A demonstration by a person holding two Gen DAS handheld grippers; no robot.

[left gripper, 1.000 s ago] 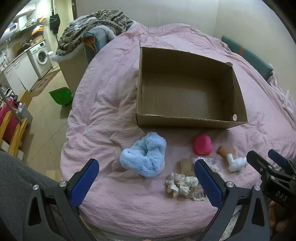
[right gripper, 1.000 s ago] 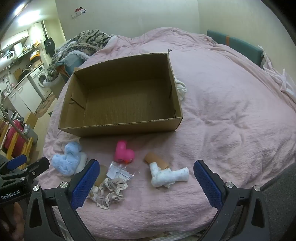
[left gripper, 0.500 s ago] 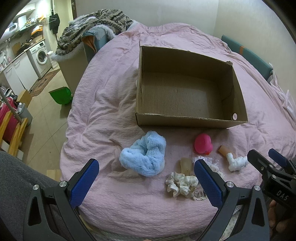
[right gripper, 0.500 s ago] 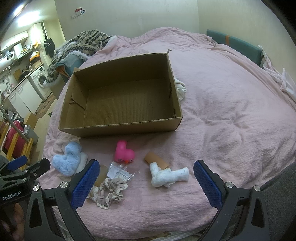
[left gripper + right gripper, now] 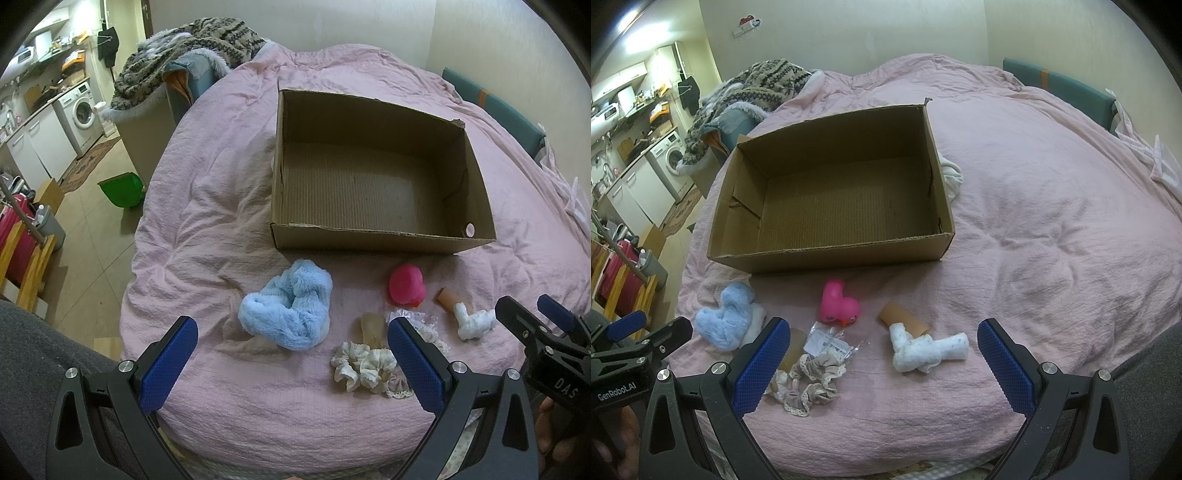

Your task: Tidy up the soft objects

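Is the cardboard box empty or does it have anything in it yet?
Empty. The cardboard box shows only bare corrugated floor in both views.

Both wrist views look forward and down from the near edge of the bed (image 5: 207,192), the left from the left, the right from the right. Both take in the cardboard box (image 5: 373,242) and each other's gripper.

Corrugated cardboard box (image 5: 376,229), fluffy blue plush (image 5: 288,314), crinkled pink cloth bedspread (image 5: 207,206).
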